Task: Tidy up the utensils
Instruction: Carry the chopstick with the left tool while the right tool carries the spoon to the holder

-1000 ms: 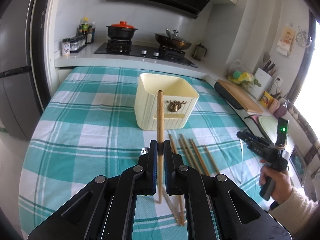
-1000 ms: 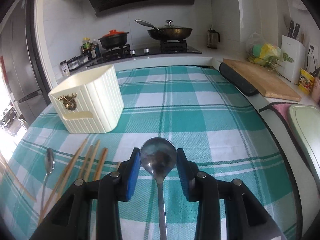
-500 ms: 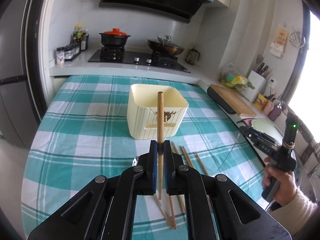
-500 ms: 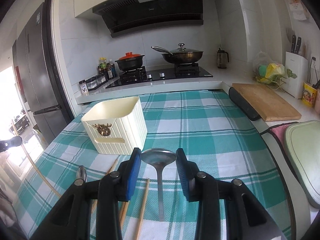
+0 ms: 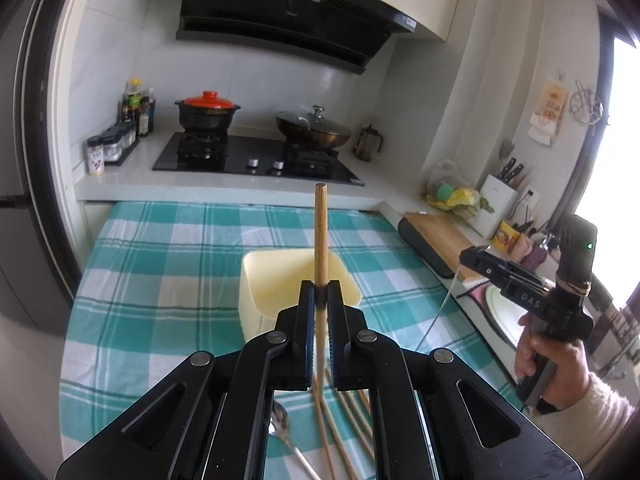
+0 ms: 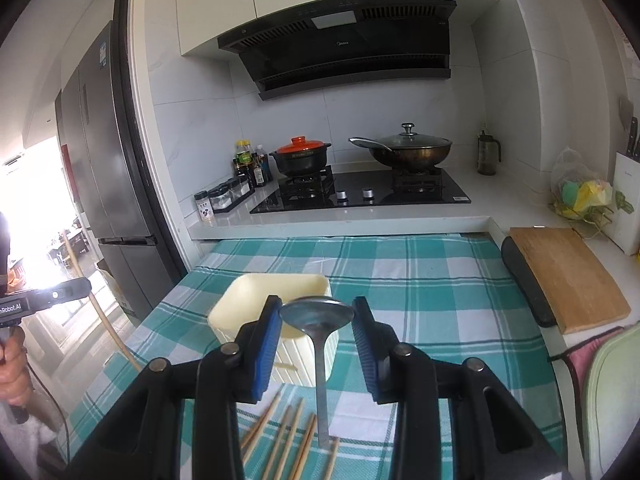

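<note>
My left gripper (image 5: 320, 292) is shut on a wooden chopstick (image 5: 320, 232) that stands upright, raised above the cream utensil holder (image 5: 276, 280). My right gripper (image 6: 316, 316) is shut on a metal spoon (image 6: 318, 312), pinched by its bowl, handle hanging down in front of the utensil holder (image 6: 256, 300). Several chopsticks (image 6: 288, 432) lie on the checked cloth below; they also show in the left wrist view (image 5: 348, 408). A second spoon (image 5: 280, 424) lies on the cloth under the left gripper.
The teal checked tablecloth (image 6: 420, 280) covers the table. A wooden cutting board (image 6: 568, 280) lies to the right. A stove with a red-lidded pot (image 6: 300, 156) and a wok (image 6: 404, 148) is behind. A fridge (image 6: 104, 160) stands at the left.
Both grippers have risen well above the table with their chopstick and spoon. The utensil holder now sits lower in both views, nearer below the grippers.
</note>
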{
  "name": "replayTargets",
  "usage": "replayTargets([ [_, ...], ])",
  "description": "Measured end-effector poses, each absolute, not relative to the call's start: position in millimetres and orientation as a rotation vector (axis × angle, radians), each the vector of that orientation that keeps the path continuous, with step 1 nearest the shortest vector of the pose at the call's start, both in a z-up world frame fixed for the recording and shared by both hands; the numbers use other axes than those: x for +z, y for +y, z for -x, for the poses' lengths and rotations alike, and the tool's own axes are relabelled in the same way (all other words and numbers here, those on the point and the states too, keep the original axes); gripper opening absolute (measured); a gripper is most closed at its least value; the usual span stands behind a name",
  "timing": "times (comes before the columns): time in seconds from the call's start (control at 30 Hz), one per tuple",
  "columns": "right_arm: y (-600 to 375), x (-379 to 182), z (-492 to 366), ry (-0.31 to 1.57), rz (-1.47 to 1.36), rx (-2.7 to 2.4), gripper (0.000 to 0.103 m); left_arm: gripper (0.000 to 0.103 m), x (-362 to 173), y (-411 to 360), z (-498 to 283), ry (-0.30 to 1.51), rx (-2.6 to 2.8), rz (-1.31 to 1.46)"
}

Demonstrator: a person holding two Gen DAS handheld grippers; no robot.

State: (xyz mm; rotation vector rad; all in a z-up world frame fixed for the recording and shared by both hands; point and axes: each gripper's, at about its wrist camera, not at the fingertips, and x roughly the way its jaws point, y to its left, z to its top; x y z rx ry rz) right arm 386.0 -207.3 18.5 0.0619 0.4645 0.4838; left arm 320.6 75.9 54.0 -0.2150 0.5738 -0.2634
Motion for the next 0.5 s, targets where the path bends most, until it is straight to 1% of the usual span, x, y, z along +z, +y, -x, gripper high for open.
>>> replayTargets([
  [0.13, -189.3, 44.3, -414.6, 0.437, -0.066, 0.518, 0.036, 0.005, 77.7, 78.7, -355.4, 0.525, -0.258, 0.214],
  [0.23, -173.1, 55.4, -436.1, 0.414, -0.072, 0.54, 0.036, 0.005, 84.1, 80.3, -383.4, 0.504, -0.244, 0.214],
  [0.37, -151.8, 51.2, -462.2, 0.408, -0.084, 0.571, 0.036, 0.005, 76.6, 79.3, -416.6, 0.498, -0.214, 0.19],
  [0.5, -133.0, 31.0, -487.9, 0.443, -0.079, 0.589, 0.036, 0.005, 53.6, 80.7, -444.9, 0.544, -0.204, 0.19],
])
